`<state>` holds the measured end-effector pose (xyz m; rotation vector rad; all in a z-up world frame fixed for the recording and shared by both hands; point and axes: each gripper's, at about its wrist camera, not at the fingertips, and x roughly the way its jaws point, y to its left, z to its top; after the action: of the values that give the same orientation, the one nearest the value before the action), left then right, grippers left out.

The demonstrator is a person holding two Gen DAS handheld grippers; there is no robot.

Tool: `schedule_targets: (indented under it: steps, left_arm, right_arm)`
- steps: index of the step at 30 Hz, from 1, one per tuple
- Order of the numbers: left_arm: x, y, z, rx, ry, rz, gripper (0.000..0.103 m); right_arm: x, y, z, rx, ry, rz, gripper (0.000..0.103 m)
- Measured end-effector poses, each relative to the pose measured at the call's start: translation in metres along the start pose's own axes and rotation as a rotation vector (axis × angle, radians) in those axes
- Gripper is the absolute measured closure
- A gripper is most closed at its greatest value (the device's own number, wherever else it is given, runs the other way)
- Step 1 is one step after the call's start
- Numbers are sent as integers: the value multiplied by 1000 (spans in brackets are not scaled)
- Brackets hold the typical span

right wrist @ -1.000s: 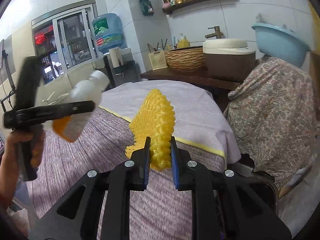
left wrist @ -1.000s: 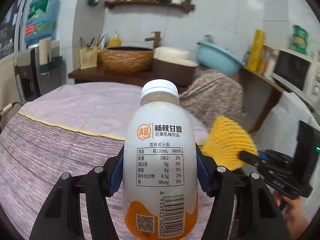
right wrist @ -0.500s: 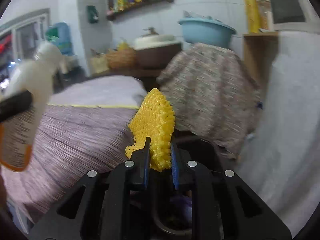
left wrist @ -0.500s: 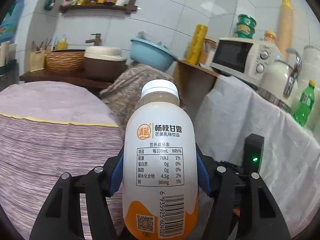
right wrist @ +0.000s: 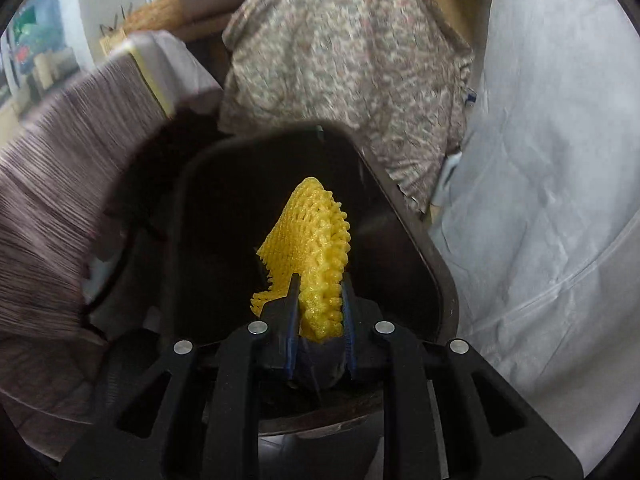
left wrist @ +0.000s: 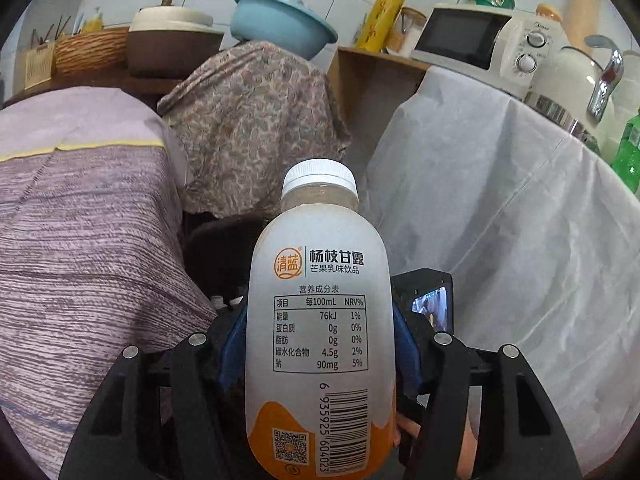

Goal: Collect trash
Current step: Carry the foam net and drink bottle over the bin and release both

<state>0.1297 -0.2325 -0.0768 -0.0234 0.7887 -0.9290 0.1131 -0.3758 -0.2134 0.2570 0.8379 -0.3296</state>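
My left gripper (left wrist: 320, 344) is shut on a white plastic drink bottle (left wrist: 320, 320) with a white cap and an orange base, held upright. Behind the bottle part of a dark trash bin (left wrist: 216, 248) shows, between the tables. My right gripper (right wrist: 320, 308) is shut on a yellow foam net sleeve (right wrist: 312, 240) and holds it over the open mouth of the dark trash bin (right wrist: 420, 248). The right gripper's body (left wrist: 432, 300) shows just right of the bottle in the left wrist view.
A table with a purple striped cloth (left wrist: 80, 260) stands on the left. A floral-covered object (left wrist: 252, 120) stands behind the bin. A counter under a white sheet (left wrist: 500, 220) on the right carries a microwave (left wrist: 472, 36) and a green bottle (left wrist: 628, 156).
Both grippers have swung right, away from the purple table. The right gripper has moved down over the trash bin with the yellow net. The left still holds the bottle.
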Motion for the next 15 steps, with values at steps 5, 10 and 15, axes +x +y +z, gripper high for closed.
schedule_targets:
  steps: [5, 10, 15]
  left_arm:
    - [23, 3, -3, -11, 50, -7, 42]
    - [50, 5, -2, 3, 96, -7, 42]
    - [83, 9, -1, 18, 155, 13, 42]
  right_arm:
    - [16, -5, -9, 18, 14, -29, 65]
    - [2, -17, -15, 22, -25, -53, 57]
    - [-15, -30, -24, 46, -34, -61, 57]
